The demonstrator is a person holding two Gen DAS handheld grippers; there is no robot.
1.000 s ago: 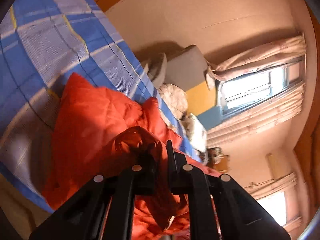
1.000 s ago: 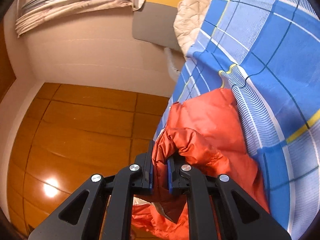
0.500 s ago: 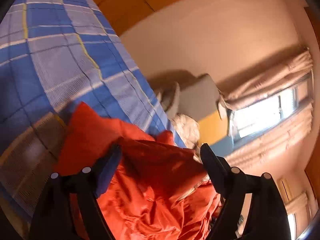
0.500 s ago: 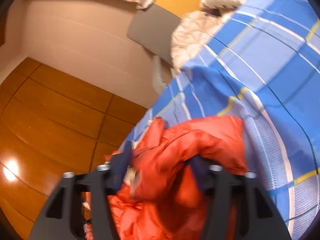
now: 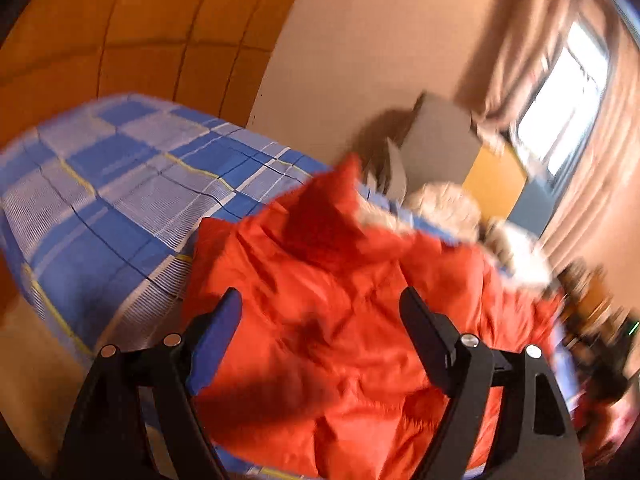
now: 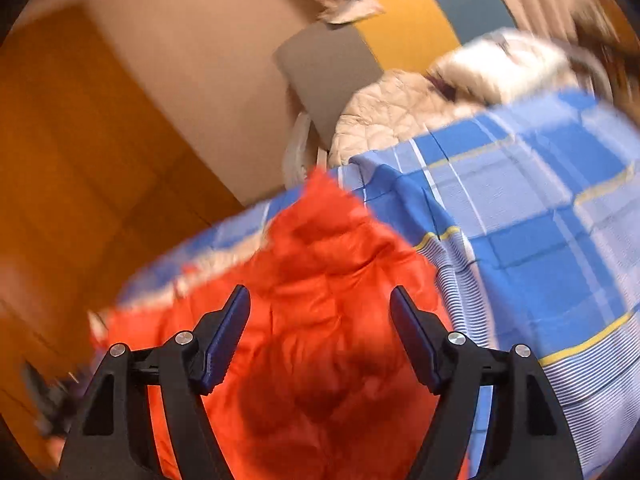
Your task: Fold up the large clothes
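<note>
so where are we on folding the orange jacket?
Done: orange jacket lies bunched on the blue plaid bedspread, partly doubled over. In hand: nothing; left gripper and right gripper are off the fabric, jaws closing. Left: it looks rumpled, so flattening and final folds remain.

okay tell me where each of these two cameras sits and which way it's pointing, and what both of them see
Left wrist: sits on the left gripper, facing down at the puffy orange jacket on the blue plaid bedsheet; its black jaws, closing slightly, stand apart without touching the jacket.
Right wrist: sits on the right gripper, facing down at the jacket from its other side; its jaws likewise.
Shared: jacket, bedsheet, grey box.
</note>
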